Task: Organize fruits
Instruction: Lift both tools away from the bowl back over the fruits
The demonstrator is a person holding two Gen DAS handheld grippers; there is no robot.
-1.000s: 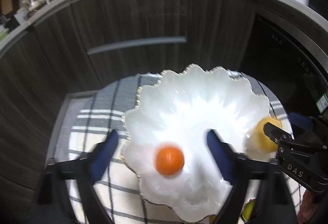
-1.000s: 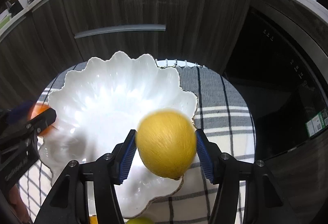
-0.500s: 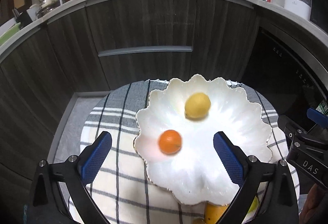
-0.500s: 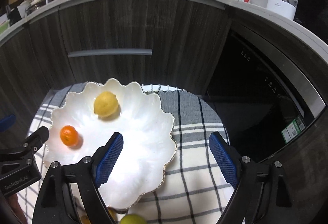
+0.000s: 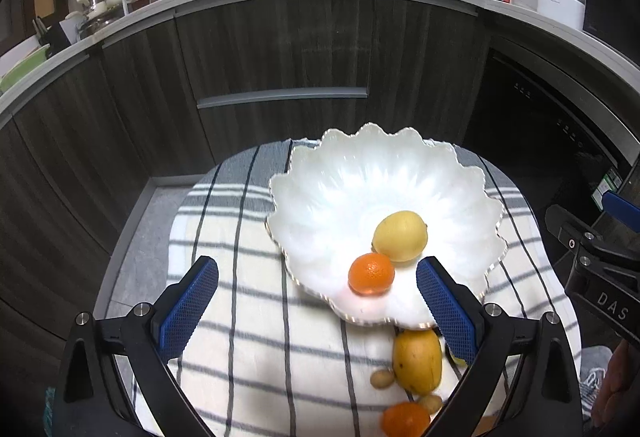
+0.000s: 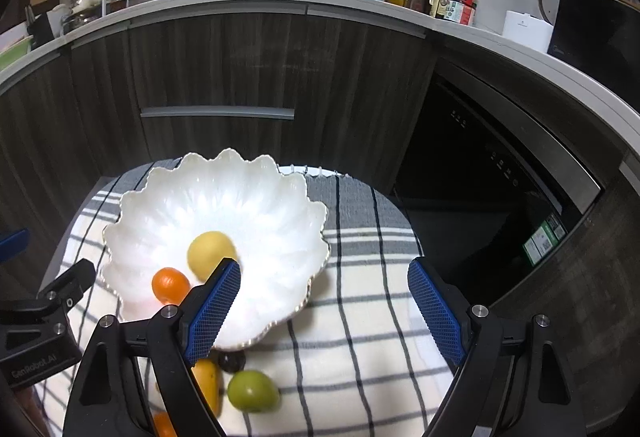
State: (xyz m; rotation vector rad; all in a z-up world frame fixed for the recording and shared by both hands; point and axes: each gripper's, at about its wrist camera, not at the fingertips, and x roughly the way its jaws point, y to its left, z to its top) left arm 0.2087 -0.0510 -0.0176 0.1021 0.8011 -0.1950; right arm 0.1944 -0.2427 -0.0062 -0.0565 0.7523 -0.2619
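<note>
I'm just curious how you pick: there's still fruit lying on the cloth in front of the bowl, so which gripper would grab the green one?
Probably the right gripper. It is open and empty, and the green fruit lies just below its fingers on the cloth. The left view barely shows that fruit.

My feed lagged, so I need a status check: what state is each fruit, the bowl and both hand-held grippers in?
Left hand-held gripper: open, empty.
Right hand-held gripper: open, empty.
White bowl: upright on cloth, holding two fruits.
Lemon: in bowl.
Orange: in bowl, beside lemon.
Green fruit: on cloth, outside bowl.
Mango: on cloth, outside bowl.
</note>
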